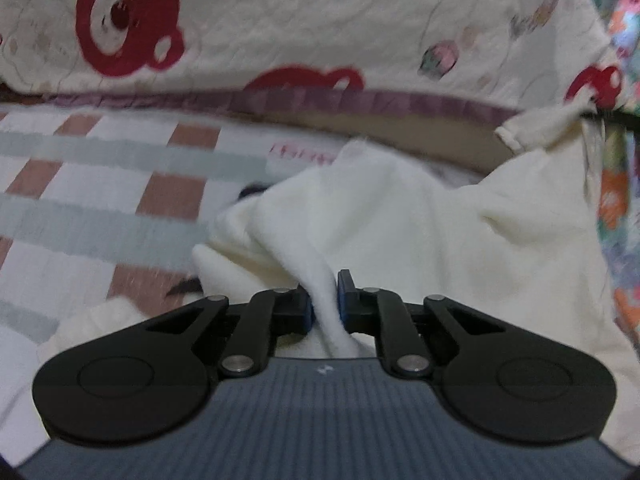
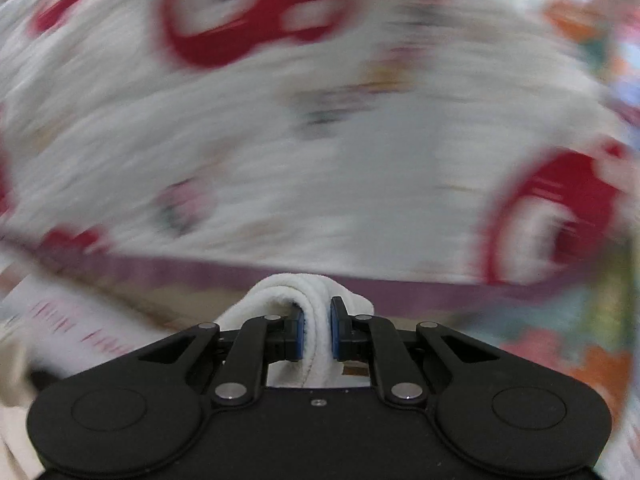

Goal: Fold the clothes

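A cream-white fleece garment (image 1: 420,224) lies bunched over the checked bed sheet in the left wrist view and stretches away to the right. My left gripper (image 1: 325,300) is shut on a ridge of its cloth, pinched between the blue pads (image 1: 341,294). In the right wrist view, which is heavily blurred, my right gripper (image 2: 316,330) is shut on a thick rolled white hem of the garment (image 2: 296,296) that loops over its left finger. At the far right of the left wrist view a corner of the garment (image 1: 536,128) is pulled up.
A quilt with red bear heads (image 1: 280,28) rises behind the sheet, edged by a purple band (image 1: 360,100). The sheet (image 1: 100,184) has brown and grey-green checks. Bright flowered fabric (image 1: 624,160) fills the right edge. The quilt (image 2: 320,140) also fills the right wrist view.
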Demonstrator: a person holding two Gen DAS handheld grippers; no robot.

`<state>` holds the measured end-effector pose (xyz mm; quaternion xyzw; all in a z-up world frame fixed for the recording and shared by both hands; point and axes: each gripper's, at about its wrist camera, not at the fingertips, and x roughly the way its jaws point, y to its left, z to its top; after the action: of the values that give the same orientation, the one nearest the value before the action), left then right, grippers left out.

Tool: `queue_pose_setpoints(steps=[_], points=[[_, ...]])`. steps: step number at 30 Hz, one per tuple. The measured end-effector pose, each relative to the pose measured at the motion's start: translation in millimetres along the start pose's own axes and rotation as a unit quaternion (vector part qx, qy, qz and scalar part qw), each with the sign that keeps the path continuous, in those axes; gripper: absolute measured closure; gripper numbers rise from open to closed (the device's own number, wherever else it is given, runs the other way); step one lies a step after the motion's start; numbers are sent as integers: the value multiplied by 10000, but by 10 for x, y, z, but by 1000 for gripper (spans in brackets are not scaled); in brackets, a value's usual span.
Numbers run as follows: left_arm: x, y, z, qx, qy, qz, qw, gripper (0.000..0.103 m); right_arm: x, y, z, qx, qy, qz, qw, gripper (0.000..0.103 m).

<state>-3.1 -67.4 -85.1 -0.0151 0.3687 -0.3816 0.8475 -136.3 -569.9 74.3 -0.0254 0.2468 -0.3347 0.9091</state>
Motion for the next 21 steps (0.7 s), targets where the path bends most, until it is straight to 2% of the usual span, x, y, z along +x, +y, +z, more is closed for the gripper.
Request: queue_pose_setpoints(steps=[2, 3, 4, 5, 6, 9, 11, 14, 17, 20, 21], points=[[15, -24, 11, -14, 57, -68, 10000, 92, 5, -494, -157, 609, -14, -412, 9973, 89], [57, -28, -2, -42, 168, -69, 9998, 92, 76, -725, -308, 916, 173, -523, 9943, 80], [100, -32, -15, -70, 279, -71, 9996, 92, 153, -948, -463, 1210, 400, -643, 9898, 56], [142, -36, -29, -97, 390, -73, 9992, 92, 254, -1117, -639, 1433, 823, -806, 9830, 44], [196, -20, -59, -133, 497, -52, 9987, 92, 317, -1207, -814, 1616, 1153, -936, 9756, 38], [296, 25, -115, -245, 695, -42, 9973, 90, 498, -1461, -1324, 2136, 2082, -1280, 9459, 38], [314, 47, -125, -306, 732, -62, 9968, 89, 504, -1448, -1501, 2318, 2107, -1090, 9434, 38], [287, 34, -121, -253, 675, -65, 9974, 89, 528, -1365, -1552, 2495, 2056, -774, 9431, 39], [253, 12, -107, -171, 543, -51, 9984, 87, 522, -1320, -1509, 2441, 1868, -494, 9503, 39], [149, -39, -41, -88, 281, -113, 9995, 84, 571, -1076, -1389, 1352, 1760, -288, 9746, 39], [103, -66, -4, -54, 178, -166, 9997, 82, 597, -1019, -1374, 1075, 1812, -56, 9775, 58]])
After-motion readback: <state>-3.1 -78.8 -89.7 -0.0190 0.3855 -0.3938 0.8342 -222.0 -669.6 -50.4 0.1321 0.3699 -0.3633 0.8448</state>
